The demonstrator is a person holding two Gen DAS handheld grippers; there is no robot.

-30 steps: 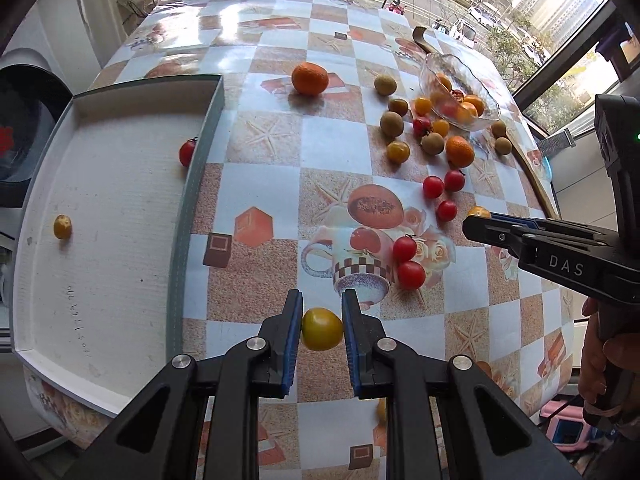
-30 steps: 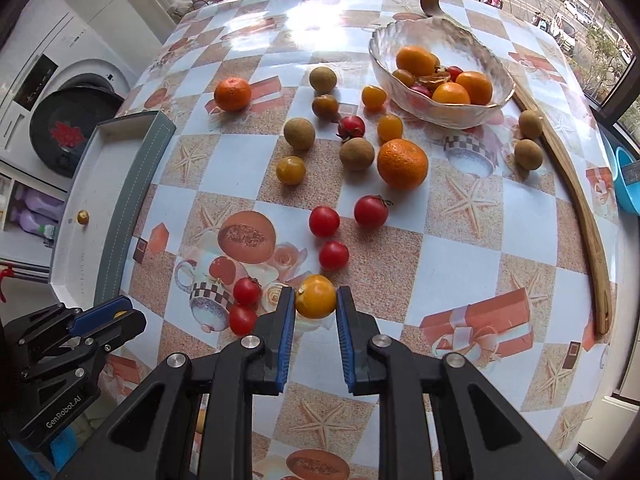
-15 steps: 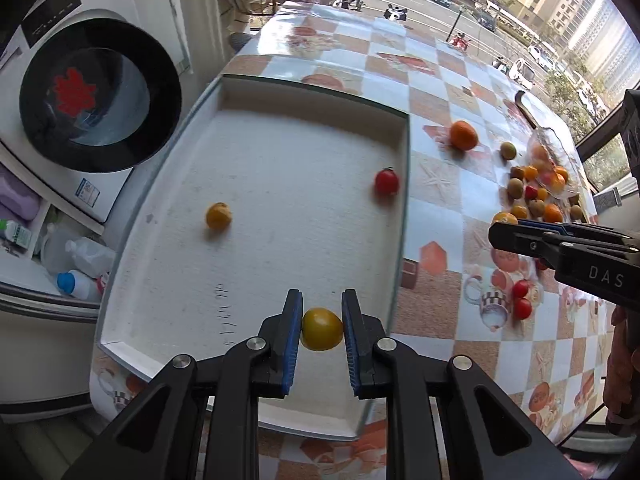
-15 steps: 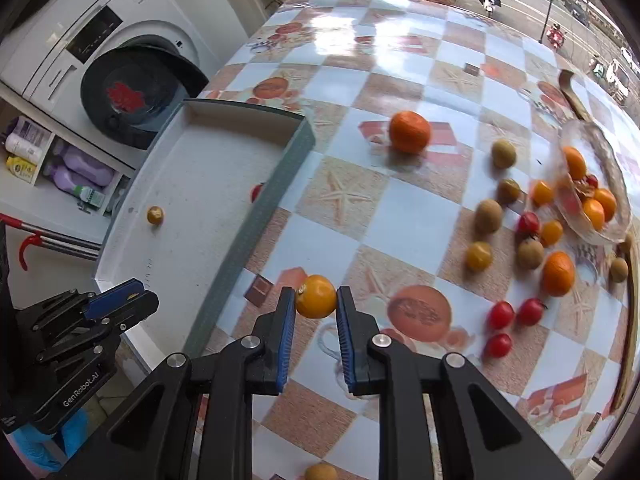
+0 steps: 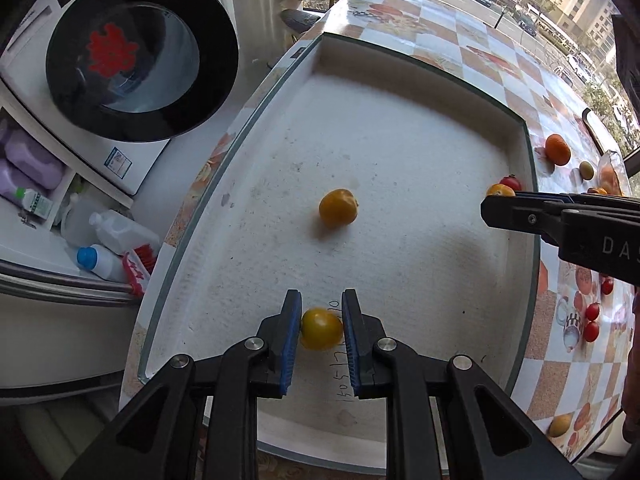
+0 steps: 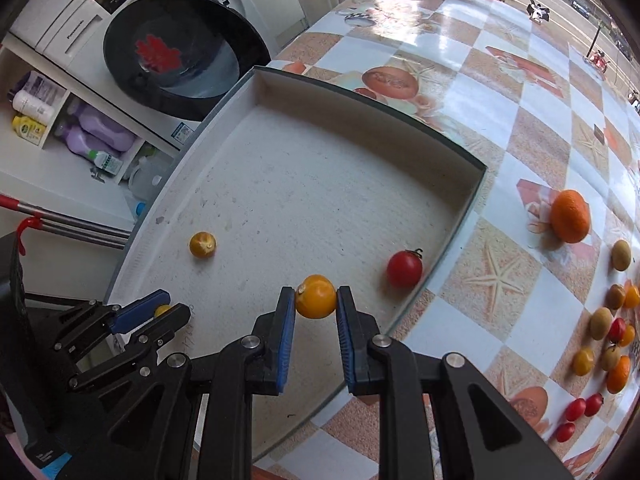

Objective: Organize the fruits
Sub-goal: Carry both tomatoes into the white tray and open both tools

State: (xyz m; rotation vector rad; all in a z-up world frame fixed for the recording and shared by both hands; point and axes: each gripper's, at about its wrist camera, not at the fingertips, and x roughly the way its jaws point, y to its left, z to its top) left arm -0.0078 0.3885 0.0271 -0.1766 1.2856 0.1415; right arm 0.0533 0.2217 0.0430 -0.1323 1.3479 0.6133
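Fruits are mid-transfer: each set of jaws is clamped on one small yellow-orange tomato. A second ago both pairs hung over the checkered bench [image 6: 520, 128] among the scattered fruit; now both hang over the white foam tray [image 5: 400, 160], so the carry is nearly done and the release is what remains.

The left gripper [image 5: 321, 330] pinches its yellow tomato [image 5: 321, 329] between blue pads, above the tray floor near the closest rim. Ahead of those jaws lies a loose orange tomato [image 5: 338, 207]. Ahead and to the right, the right gripper [image 5: 490, 204] reaches in from the side.

In the right wrist view, the right gripper [image 6: 316, 298] holds its orange-yellow tomato [image 6: 316, 296]. Just right of these jaws a red cherry tomato [image 6: 405, 269] rests by the tray wall; to the left sits the loose orange one, and lower left the left gripper comes in. Many fruits still lie on the bench far right, so plenty of sorting is left, by my judgement.
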